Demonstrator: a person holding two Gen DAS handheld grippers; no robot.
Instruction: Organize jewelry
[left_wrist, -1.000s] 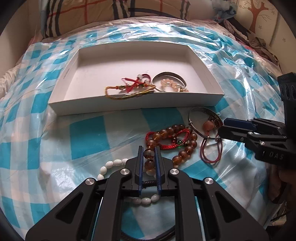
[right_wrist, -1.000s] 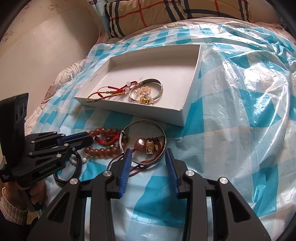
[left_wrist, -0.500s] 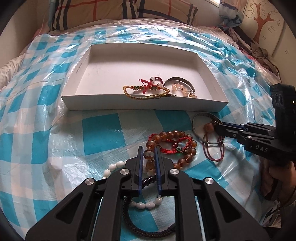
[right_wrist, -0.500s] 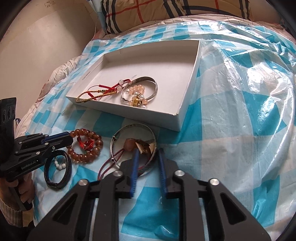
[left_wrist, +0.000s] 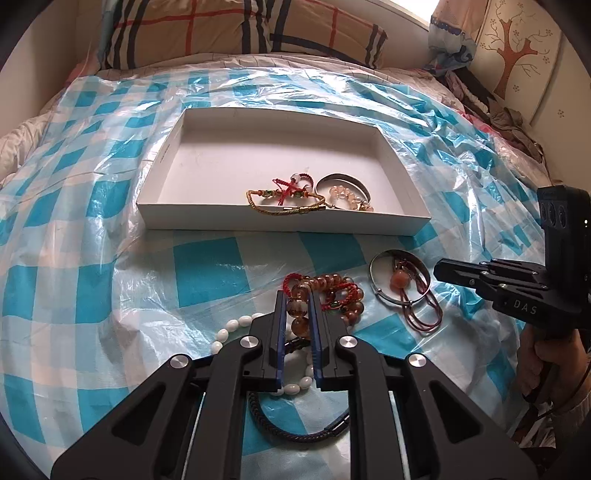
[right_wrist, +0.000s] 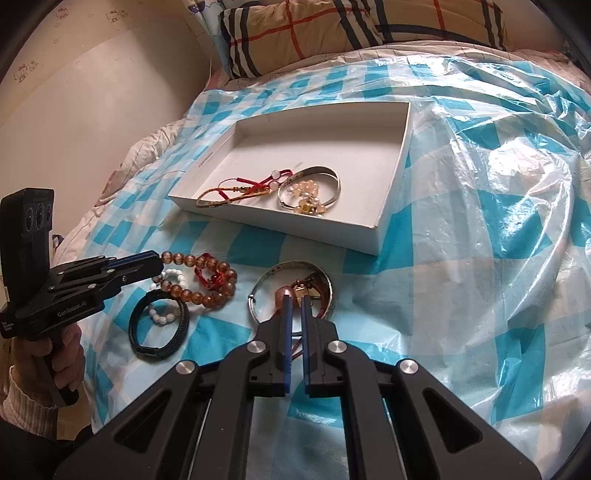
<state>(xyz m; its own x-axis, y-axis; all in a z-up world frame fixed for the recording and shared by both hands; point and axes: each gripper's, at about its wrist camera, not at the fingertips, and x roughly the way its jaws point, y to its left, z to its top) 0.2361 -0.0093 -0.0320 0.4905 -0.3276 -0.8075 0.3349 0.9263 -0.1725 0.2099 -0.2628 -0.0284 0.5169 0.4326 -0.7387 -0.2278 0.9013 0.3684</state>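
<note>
Amber bead bracelet (left_wrist: 325, 295), on the blue-checked plastic sheet (left_wrist: 92, 280) over the bed, near the white box (left_wrist: 280, 221): clamped between the nearly closed left gripper (left_wrist: 298, 295). Silver bangle (right_wrist: 291, 288) with red cord, beside it: right gripper (right_wrist: 294, 299) pinched narrow at its near rim; hold unclear.

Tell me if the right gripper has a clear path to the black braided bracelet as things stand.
Probably not: the right gripper is closed on the silver bangle's cord, and the left gripper with its amber bead bracelet sits beside the black braided bracelet.
</note>
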